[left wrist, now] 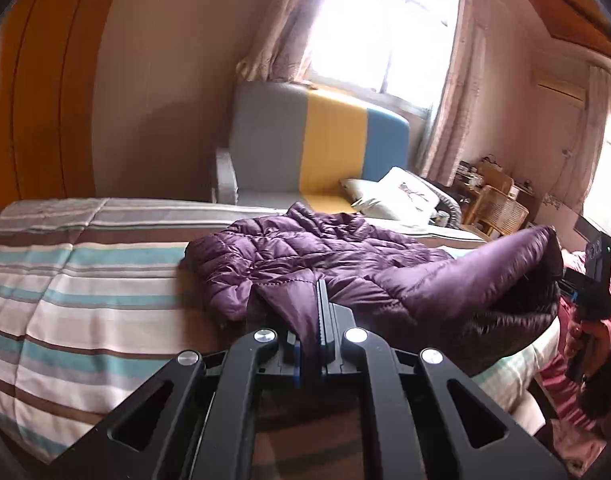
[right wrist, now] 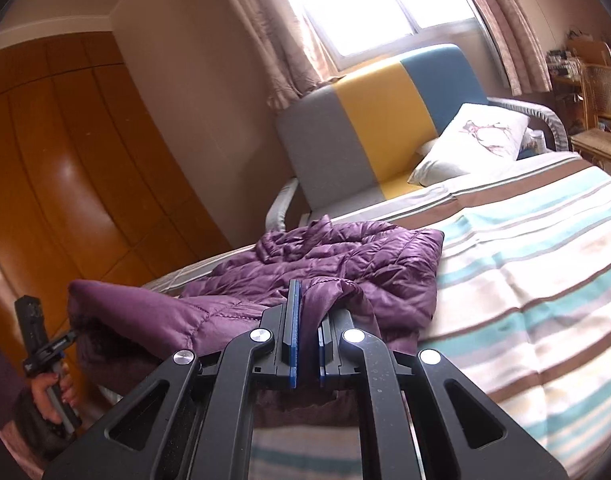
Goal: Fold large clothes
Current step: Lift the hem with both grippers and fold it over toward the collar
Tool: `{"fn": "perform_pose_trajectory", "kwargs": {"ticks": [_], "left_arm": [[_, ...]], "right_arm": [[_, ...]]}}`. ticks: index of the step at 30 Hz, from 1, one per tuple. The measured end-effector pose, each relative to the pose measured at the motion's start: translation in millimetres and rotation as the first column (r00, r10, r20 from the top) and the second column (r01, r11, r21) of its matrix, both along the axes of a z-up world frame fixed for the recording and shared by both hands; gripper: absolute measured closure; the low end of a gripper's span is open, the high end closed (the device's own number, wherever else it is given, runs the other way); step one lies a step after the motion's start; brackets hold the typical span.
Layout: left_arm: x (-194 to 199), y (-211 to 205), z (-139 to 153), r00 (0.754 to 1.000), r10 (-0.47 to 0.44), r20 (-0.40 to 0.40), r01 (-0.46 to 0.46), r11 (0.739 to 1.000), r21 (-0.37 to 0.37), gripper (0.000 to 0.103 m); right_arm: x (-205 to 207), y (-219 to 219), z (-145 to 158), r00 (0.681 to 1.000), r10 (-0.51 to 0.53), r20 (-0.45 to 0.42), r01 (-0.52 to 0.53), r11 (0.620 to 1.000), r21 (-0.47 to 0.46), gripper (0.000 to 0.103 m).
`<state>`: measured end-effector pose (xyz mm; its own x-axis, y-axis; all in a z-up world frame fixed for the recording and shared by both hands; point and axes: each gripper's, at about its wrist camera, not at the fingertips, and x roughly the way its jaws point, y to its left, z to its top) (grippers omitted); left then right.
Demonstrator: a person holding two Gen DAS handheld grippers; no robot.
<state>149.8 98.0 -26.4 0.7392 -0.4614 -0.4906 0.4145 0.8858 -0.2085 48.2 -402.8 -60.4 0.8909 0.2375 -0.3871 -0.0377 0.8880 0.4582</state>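
A purple quilted puffer jacket (left wrist: 329,256) lies crumpled on the striped bed; it also shows in the right wrist view (right wrist: 345,256). My left gripper (left wrist: 311,300) is shut on a fold of the jacket's near edge, lifted slightly off the bed. My right gripper (right wrist: 305,304) is shut on another part of the same near edge. The right gripper (left wrist: 593,280) also shows at the right of the left wrist view, at the end of the raised hem. The left gripper (right wrist: 61,344) shows at the far left of the right wrist view, hand on its handle.
The bed has a striped quilt (left wrist: 77,280), also seen in the right wrist view (right wrist: 545,280). A grey, yellow and blue sofa (left wrist: 317,140) with a white pillow (left wrist: 401,194) stands behind it. A wooden wardrobe (right wrist: 65,160) is at left; a wicker chair (left wrist: 497,208) is by the window.
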Motion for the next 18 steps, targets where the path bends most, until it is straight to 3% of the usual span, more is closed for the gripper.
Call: {"fn": "perform_pose_trajectory", "kwargs": {"ticks": [18], "left_arm": [[124,-29,-54,0.985,0.109,-0.132,-0.104,0.994,0.04,0.097]], "right_arm": [[123,-8,-39,0.985,-0.093,-0.146,0.082,0.994,-0.079,0.096]]}}
